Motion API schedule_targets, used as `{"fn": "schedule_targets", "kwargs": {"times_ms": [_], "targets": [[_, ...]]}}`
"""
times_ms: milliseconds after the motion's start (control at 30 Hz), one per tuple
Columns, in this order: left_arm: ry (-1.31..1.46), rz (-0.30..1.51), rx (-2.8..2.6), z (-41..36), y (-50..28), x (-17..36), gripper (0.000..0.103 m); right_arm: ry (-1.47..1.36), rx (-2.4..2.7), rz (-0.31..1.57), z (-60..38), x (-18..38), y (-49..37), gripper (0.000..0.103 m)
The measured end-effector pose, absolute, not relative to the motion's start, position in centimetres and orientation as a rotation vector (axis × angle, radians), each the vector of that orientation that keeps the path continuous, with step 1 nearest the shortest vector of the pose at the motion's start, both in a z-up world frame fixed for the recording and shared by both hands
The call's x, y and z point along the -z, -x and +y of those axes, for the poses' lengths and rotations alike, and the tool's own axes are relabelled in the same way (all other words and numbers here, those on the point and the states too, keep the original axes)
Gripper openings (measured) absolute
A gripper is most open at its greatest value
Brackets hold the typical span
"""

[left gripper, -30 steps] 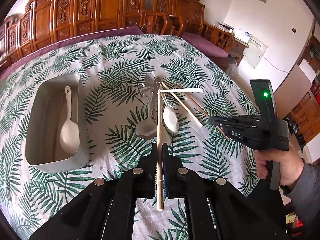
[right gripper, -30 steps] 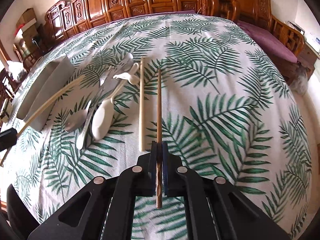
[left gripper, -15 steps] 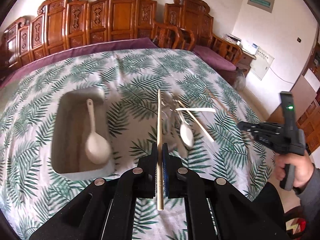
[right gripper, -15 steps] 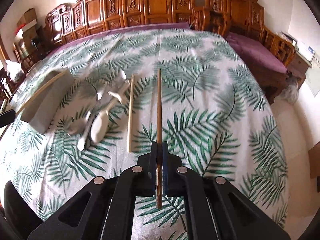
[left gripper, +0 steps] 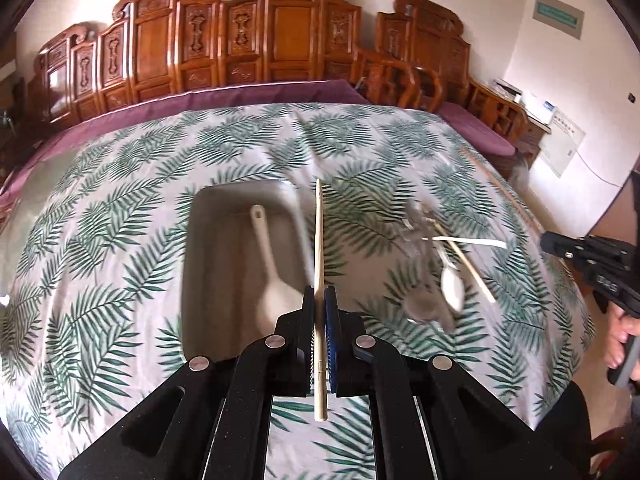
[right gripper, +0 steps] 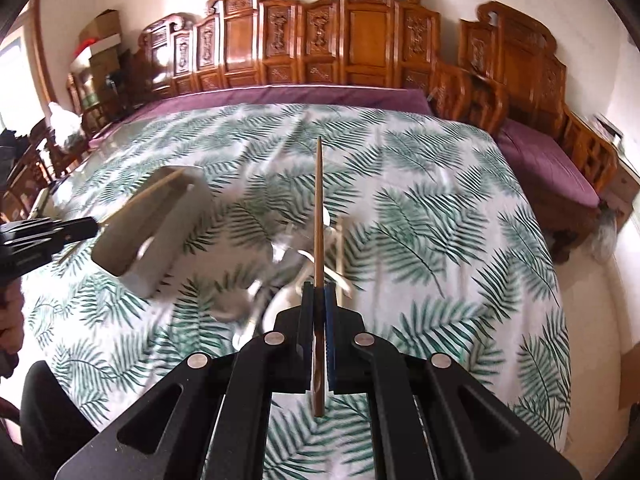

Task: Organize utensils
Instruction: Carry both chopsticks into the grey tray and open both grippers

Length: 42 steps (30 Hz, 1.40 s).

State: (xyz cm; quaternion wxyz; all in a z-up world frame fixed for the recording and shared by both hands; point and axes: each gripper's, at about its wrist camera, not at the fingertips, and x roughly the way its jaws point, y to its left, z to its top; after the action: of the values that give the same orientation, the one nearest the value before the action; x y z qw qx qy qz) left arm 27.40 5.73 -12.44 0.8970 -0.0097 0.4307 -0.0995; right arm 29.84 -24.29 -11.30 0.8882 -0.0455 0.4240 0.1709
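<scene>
In the left wrist view my left gripper (left gripper: pixel 320 300) is shut on a pale bamboo chopstick (left gripper: pixel 319 236), which hangs above the right rim of the metal tray (left gripper: pixel 188 264). A white spoon (left gripper: pixel 272 276) lies in the tray. In the right wrist view my right gripper (right gripper: pixel 319 292) is shut on a dark brown chopstick (right gripper: pixel 318 208), held above the blurred utensil pile (right gripper: pixel 280 268). The tray (right gripper: pixel 168 240) stands left of it, with my left gripper (right gripper: pixel 86 226) over it. My right gripper (left gripper: pixel 552 240) also shows at the left wrist view's right edge.
On the palm-leaf tablecloth (left gripper: pixel 120 240) right of the tray lie a white spoon (left gripper: pixel 452 284), a metal spoon (left gripper: pixel 424 308) and a pale chopstick (left gripper: pixel 474 270). Carved wooden chairs (left gripper: pixel 280 40) line the far side. A person's hand (left gripper: pixel 620 336) grips the right handle.
My left gripper carried the pale chopstick left, from above the utensil pile to the tray's right rim. My right gripper rose with the dark chopstick and now hangs over the pile.
</scene>
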Motion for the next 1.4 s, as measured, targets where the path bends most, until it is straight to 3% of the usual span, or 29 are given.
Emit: {"fn": "schedule_targets", "kwargs": {"times_ms": [767,1400], "targets": [[0.061,0.983,0.102,10.4,-33.2,17.1,0.004,0.167,-0.543,0.905,-11.4,11.5,-31.0,0.006],[0.052,0.890,0.067,15.3,-27.2,12.0,0.005,0.169,-0.603,0.989,-2.7,14.2,-33.7,0.006]]}}
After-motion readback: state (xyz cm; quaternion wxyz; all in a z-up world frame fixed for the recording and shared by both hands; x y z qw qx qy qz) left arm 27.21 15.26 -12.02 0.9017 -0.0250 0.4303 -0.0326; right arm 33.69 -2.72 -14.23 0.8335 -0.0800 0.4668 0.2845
